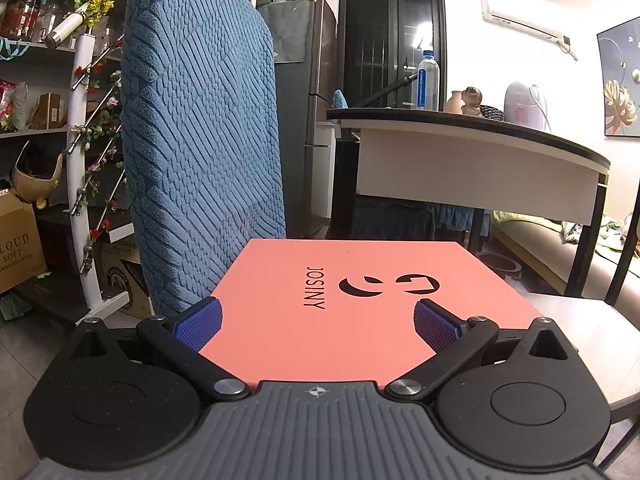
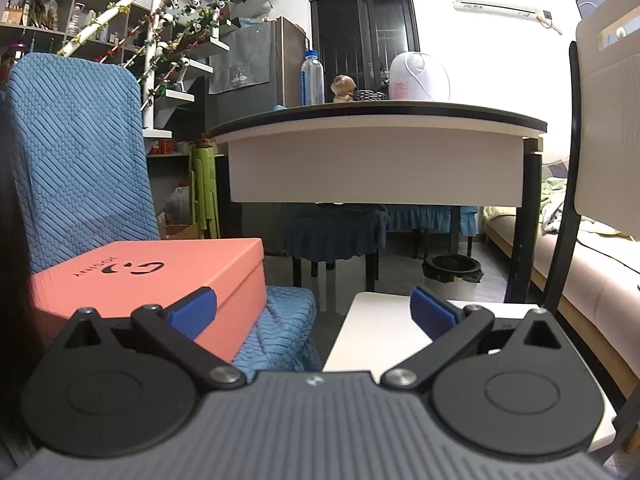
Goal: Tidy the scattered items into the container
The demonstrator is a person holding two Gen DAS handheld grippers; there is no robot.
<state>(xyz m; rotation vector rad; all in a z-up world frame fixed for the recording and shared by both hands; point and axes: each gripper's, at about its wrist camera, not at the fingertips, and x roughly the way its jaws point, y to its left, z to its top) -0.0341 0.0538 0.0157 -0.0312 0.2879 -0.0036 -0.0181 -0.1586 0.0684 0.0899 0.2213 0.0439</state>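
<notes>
A closed salmon-pink box (image 1: pixel 360 304) with a black logo on its lid lies on the seat of a blue-covered chair (image 1: pixel 200 120). My left gripper (image 1: pixel 318 322) hovers open just over the lid's near edge, blue pads spread wide, nothing between them. In the right wrist view the same box (image 2: pixel 160 280) sits at the left on the chair (image 2: pixel 80 152). My right gripper (image 2: pixel 314 310) is open and empty, right of the box, over the gap between the blue seat and a white chair seat (image 2: pixel 380 328). No scattered items show in either view.
A white table with a dark top (image 2: pixel 380 152) stands ahead, carrying a water bottle (image 2: pixel 312 78), a figurine and a white appliance. A black bin (image 2: pixel 452 272) sits under it. A white chair back (image 2: pixel 608 120) rises at the right. Shelves and a flower-wrapped stair rail (image 1: pixel 84 140) fill the left.
</notes>
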